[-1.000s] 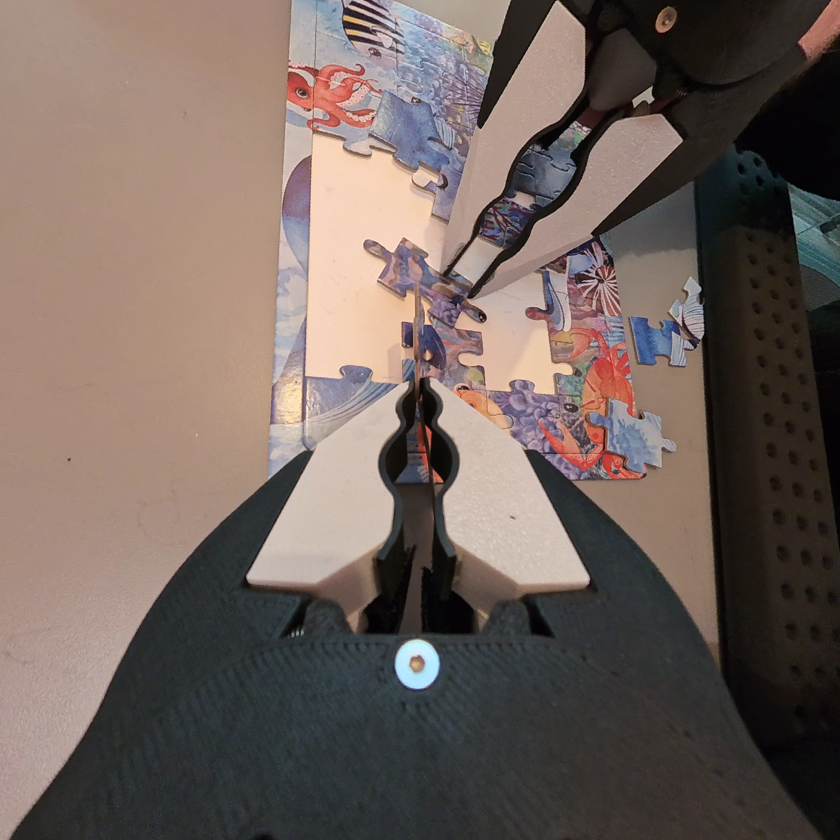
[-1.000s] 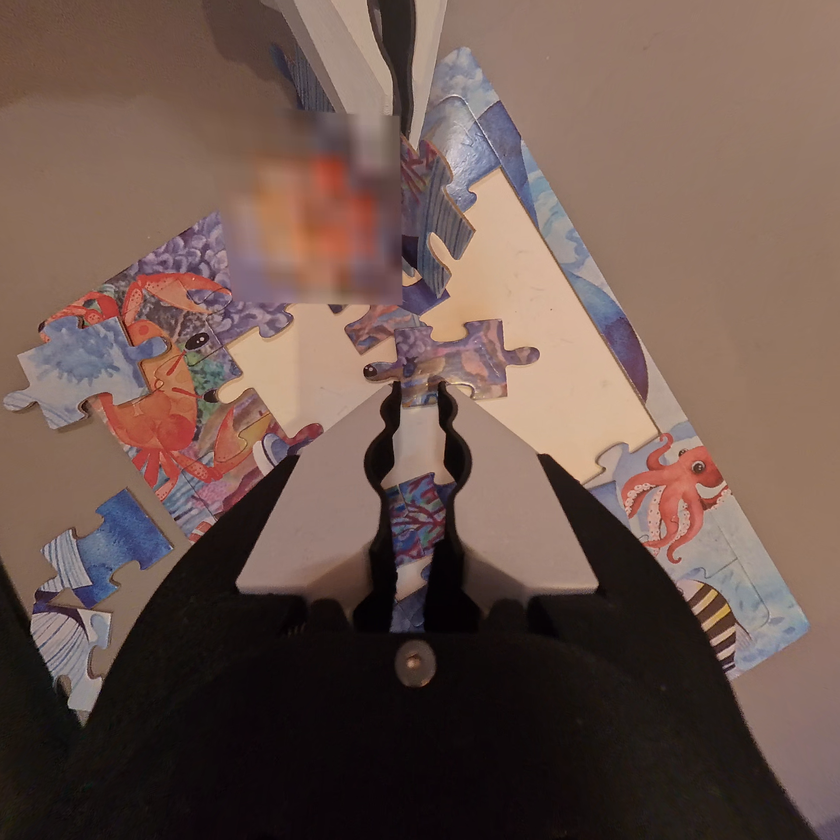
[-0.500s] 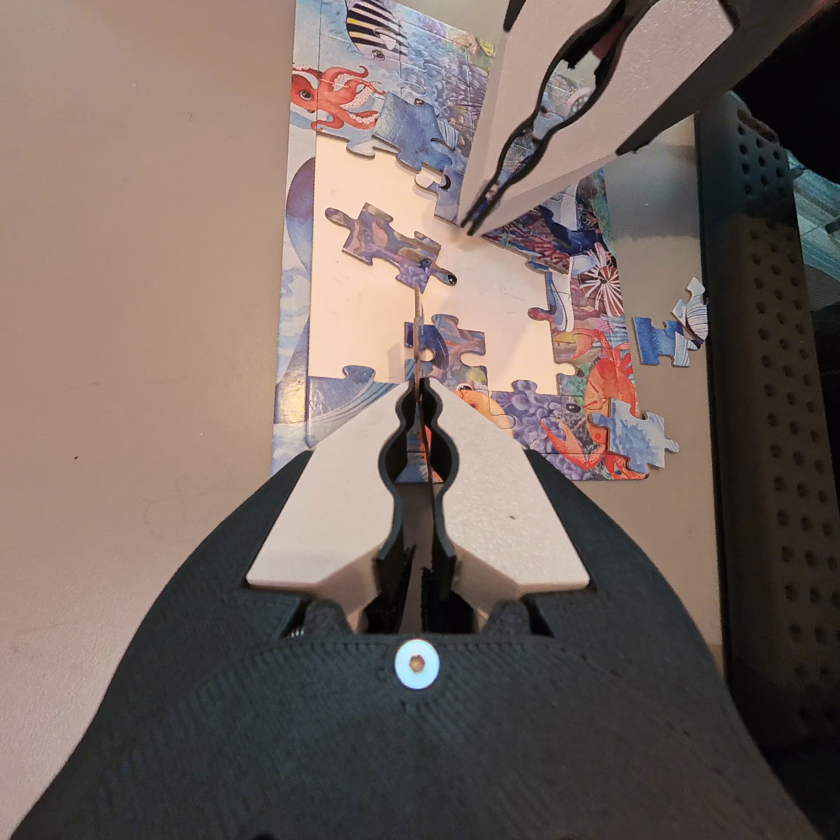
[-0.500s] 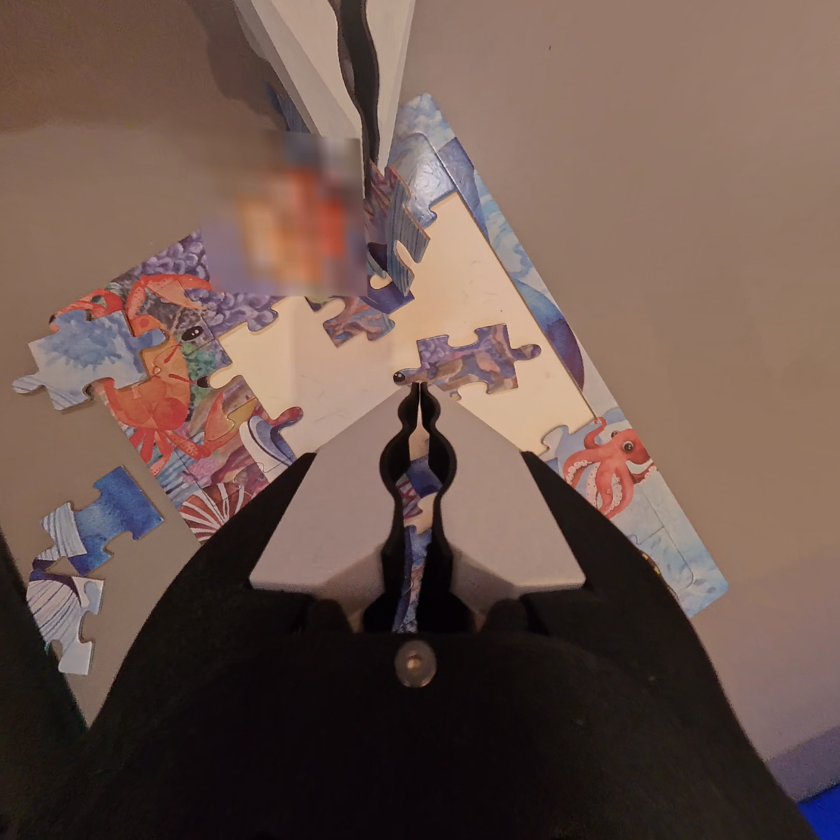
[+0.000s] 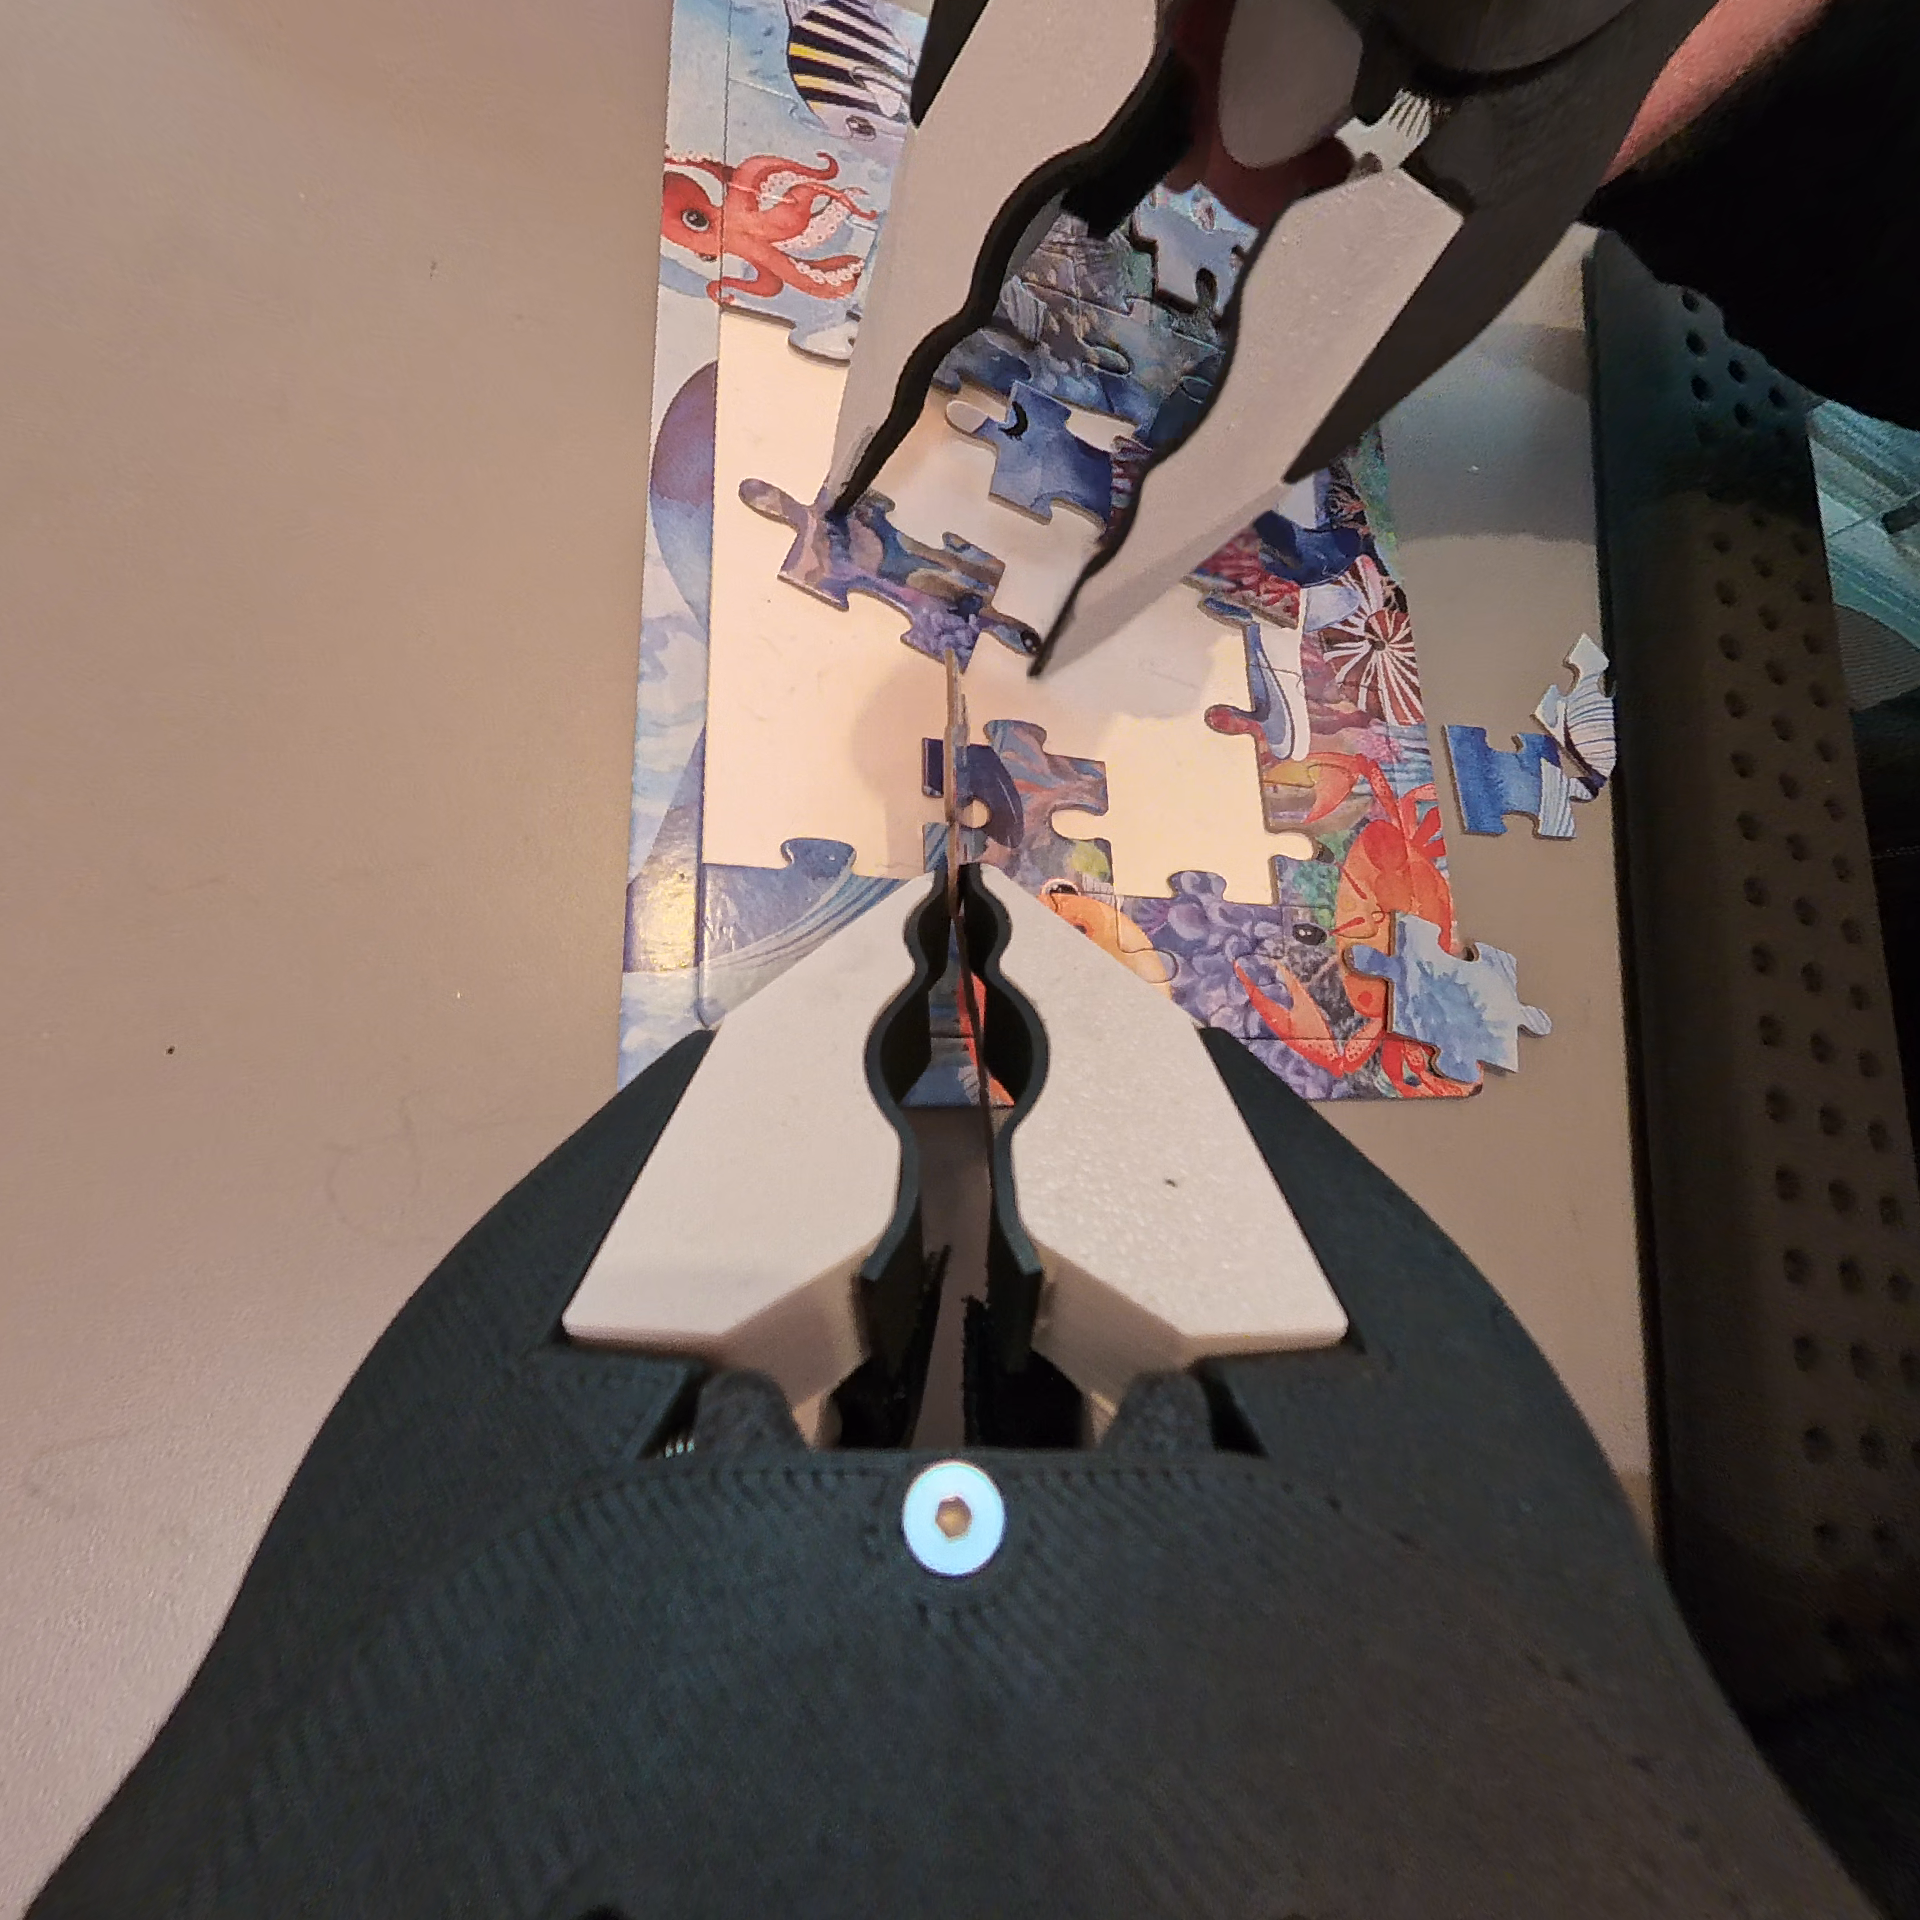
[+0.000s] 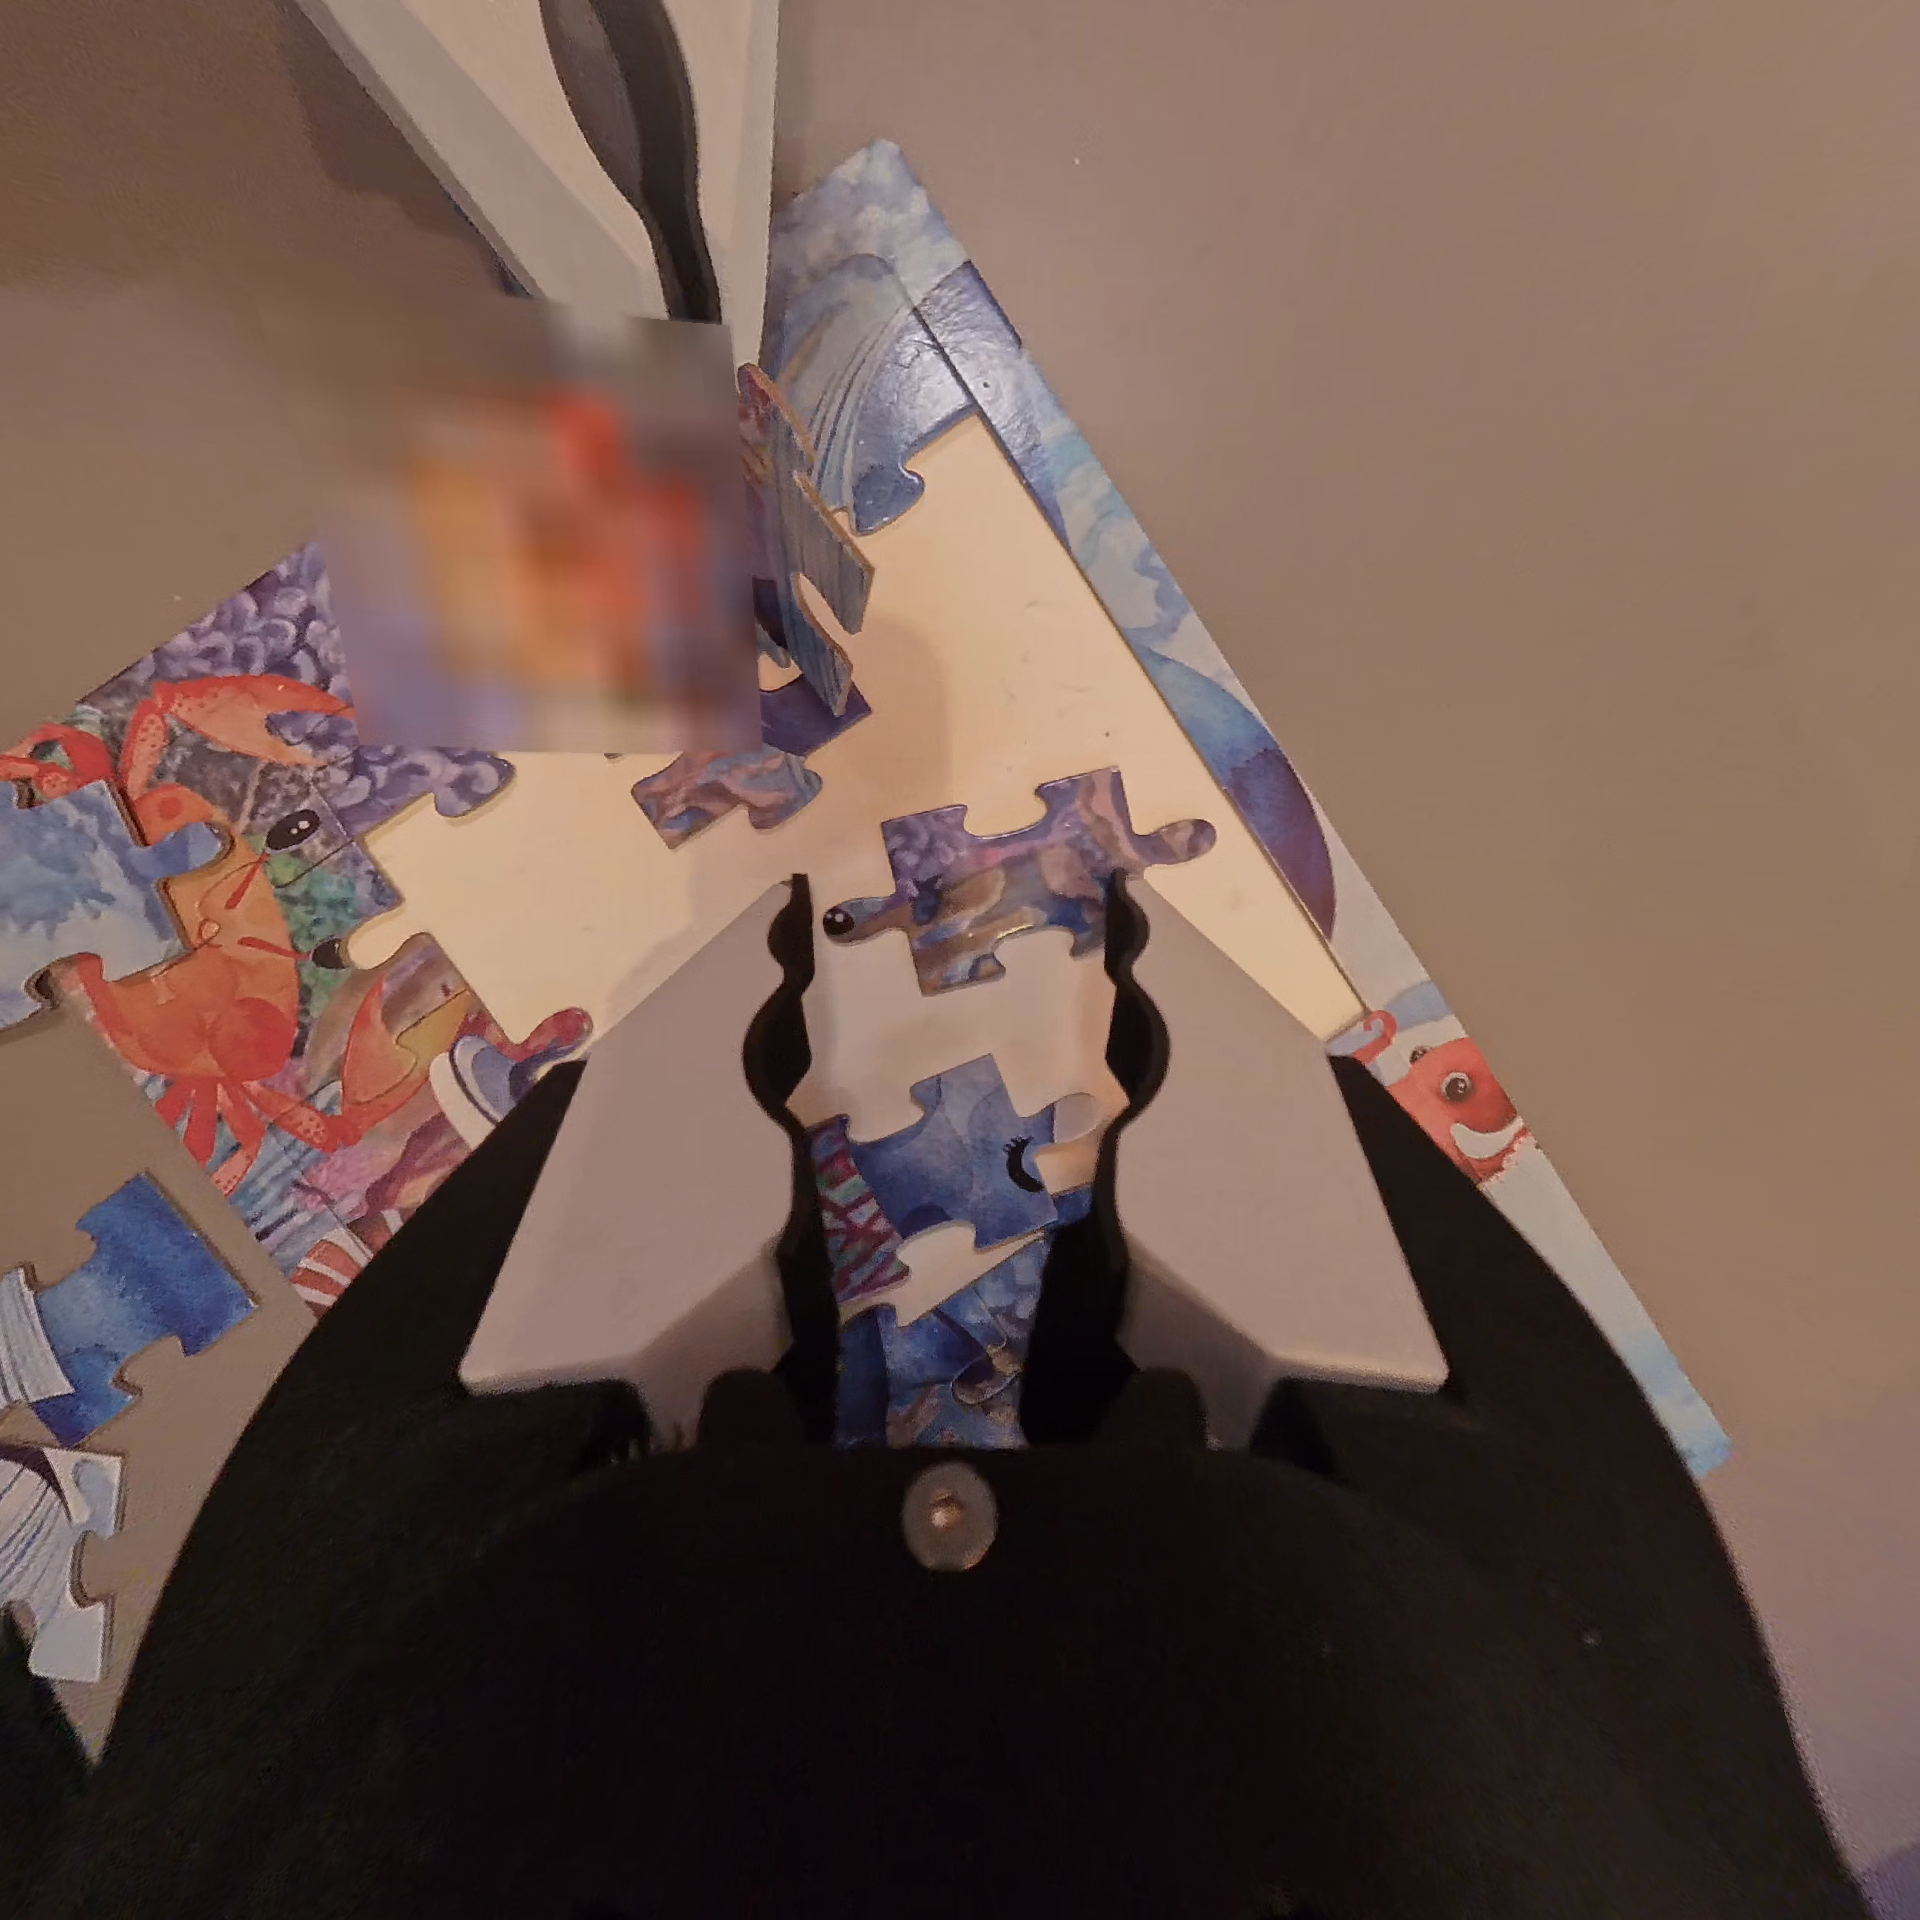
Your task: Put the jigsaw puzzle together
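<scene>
Left claw (image 5: 961, 883) clenched on a blue puzzle piece (image 6: 805, 540), held on edge above the puzzle tray (image 5: 790, 748). Beyond it, right claw (image 6: 956, 883) spread wide over a loose purple piece (image 6: 1023, 883) lying flat. Judgement: thin, light, stiff card; pinch by edges.

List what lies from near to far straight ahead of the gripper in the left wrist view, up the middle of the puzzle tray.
left gripper pinching an upright puzzle piece → loose blue piece lying flat → loose purple piece between the right gripper tips → assembled blue section → striped fish
</scene>
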The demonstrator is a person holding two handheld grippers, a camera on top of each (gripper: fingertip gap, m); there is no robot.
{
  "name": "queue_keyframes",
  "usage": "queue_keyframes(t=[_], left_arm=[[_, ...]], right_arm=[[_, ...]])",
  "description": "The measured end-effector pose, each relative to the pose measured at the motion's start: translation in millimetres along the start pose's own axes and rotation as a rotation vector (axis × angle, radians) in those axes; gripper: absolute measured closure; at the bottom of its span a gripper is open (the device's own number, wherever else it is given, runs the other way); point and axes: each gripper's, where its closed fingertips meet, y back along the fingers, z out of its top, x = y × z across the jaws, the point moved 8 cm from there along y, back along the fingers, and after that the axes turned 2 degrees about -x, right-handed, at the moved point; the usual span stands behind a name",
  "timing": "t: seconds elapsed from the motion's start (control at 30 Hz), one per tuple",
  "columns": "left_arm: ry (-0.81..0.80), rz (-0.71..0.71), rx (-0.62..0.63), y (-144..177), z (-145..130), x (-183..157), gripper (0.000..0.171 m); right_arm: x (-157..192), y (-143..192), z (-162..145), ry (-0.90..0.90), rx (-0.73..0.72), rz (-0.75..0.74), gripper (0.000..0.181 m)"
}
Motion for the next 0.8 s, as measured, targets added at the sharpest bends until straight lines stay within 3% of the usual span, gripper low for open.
queue_keyframes(t=[0.03,0.23,0.4,0.5,0.8], left_arm=[[-0.001,0.000,0.001,0.1,0.0,-0.1,0.171],[-0.001,0.001,0.002,0.2,0.0,-0.4,0.171],[-0.001,-0.003,0.002,-0.5,0.2,-0.6,0.171],[-0.002,-0.002,0.002,-0.5,0.2,-0.6,0.171],[-0.005,0.000,0.004,-0.3,0.5,-0.8,0.171]], right_arm=[[-1.5,0.4,-0.1,0.002,0.004,-0.005,0.129],[-11.1,0.9,-0.4,-0.031,0.001,-0.043,0.108],[-10.6,-2.1,-0.2,-0.051,-0.005,0.000,0.115],[-10.9,-1.3,0.7,-0.044,-0.003,0.001,0.135],[-8.5,2.3,0.3,-0.027,0.001,-0.001,0.135]])
